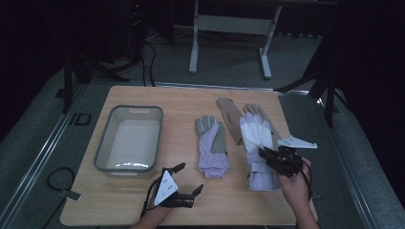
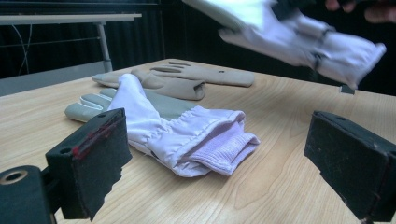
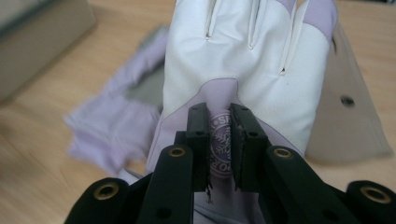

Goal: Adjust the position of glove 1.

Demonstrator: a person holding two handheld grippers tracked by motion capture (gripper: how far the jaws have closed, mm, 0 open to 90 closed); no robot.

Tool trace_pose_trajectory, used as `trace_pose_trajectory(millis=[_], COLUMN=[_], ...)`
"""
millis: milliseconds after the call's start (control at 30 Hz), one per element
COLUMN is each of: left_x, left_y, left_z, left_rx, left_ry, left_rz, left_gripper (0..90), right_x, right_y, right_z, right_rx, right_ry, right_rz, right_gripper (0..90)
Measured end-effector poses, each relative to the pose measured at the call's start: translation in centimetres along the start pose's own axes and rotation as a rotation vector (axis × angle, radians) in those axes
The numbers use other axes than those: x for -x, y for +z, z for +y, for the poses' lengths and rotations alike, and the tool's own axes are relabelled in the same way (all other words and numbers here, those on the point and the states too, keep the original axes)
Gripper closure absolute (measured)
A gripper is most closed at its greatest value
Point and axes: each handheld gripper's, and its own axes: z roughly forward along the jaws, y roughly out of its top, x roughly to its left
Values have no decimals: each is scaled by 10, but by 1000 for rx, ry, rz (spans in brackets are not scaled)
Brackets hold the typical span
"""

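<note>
My right gripper (image 1: 267,153) is shut on a white and lilac glove (image 1: 255,131), pinching it at the round logo patch on its back (image 3: 219,116). That glove (image 2: 289,32) hangs lifted above the table, fingers pointing away from me. A second lilac glove with a grey palm (image 1: 212,145) lies flat at the table's middle, cuff toward me (image 2: 177,130). My left gripper (image 1: 188,177) stands open near the front edge, just short of that cuff, with nothing between its jaws.
A grey plastic bin (image 1: 102,143) stands on the left of the wooden table (image 1: 181,100). Two tan gloves (image 1: 229,117) lie at the back right, partly under the lifted glove. Dark floor, cables and a table frame lie beyond the far edge.
</note>
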Motion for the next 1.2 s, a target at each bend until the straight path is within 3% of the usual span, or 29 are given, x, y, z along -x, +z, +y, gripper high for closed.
trace_pose_trajectory(millis=[100,133,267,400,567,867,1200], left_x=[0,0,1,1,1,0,0], left_y=[0,0,0,0,0,0,0], left_z=[0,0,0,0,0,0,0], left_rx=[-1,-1,0,0,0,0,-2], left_ry=[0,-1,7,9,5,1,-2], left_rz=[3,3,4,3,4,4,4], left_gripper=[65,65,65,65,65,65,64], right_x=[-8,-20,-39,-54,-73,-93,-90], right_y=[3,7,22,42,66,107,139], right_z=[13,26,42,50,52,57,46], right_rx=[15,32,39,17,-14,-74,-142], right_ry=[14,29,53,98,116,108,131], right_rz=[5,2,5,36,35,0,-28], right_gripper=[789,788,788,788,788,787,781])
